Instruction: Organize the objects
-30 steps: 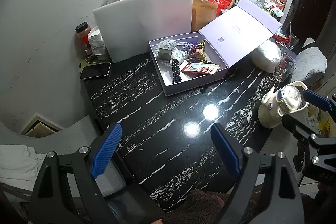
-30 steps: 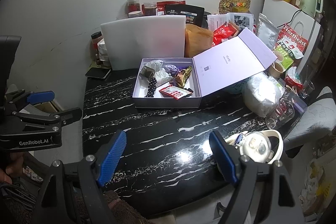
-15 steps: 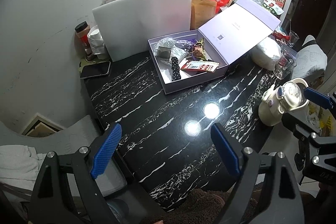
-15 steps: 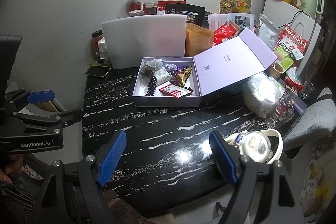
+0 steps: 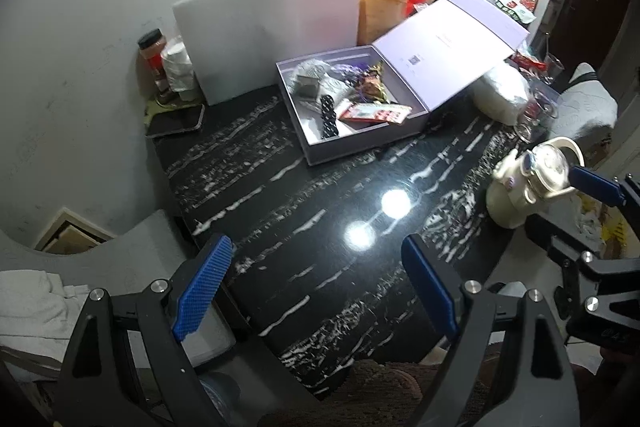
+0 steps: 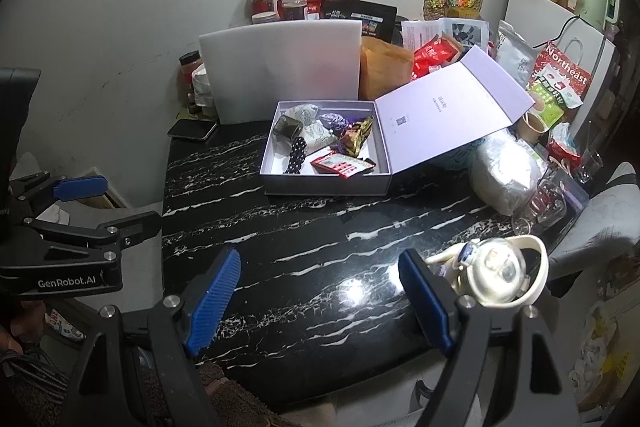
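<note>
Both claws, left (image 5: 316,287) and right (image 6: 320,299), gape empty over the near edge of the counter (image 6: 280,247), well short of everything. Open box (image 6: 326,183) sits at the far side holding soft, light, crinkly packets (image 6: 342,163), probably slippery; pinch by a flat edge. Its thin card lid (image 6: 452,107) will likely flex; take the free rim.

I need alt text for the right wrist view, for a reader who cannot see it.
An open lilac box holding snack packets sits on a black marble table. The open, empty right gripper hovers over the near edge, a white kettle beside it.
</note>
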{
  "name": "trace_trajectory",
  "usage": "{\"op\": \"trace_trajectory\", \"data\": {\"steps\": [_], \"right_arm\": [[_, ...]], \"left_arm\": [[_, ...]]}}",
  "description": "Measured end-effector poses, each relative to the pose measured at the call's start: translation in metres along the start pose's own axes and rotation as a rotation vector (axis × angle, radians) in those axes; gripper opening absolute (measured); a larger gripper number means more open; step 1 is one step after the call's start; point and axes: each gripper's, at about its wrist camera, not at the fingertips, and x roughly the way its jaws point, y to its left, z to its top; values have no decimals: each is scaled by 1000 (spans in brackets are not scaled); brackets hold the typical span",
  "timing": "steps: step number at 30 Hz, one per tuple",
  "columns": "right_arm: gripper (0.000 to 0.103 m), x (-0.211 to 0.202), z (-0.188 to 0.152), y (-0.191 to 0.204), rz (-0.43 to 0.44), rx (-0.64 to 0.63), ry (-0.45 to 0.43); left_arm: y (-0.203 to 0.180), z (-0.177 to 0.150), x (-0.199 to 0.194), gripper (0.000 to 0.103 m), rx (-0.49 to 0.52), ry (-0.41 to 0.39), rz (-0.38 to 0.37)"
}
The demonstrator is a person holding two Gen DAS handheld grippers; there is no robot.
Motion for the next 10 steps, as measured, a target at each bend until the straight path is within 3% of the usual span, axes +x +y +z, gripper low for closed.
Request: {"op": "trace_trajectory", "data": {"steps": [10], "right_arm": [[82, 5, -23, 13, -46, 4, 45]], "left_arm": [[1, -34, 20, 86, 2, 68, -29]]}}
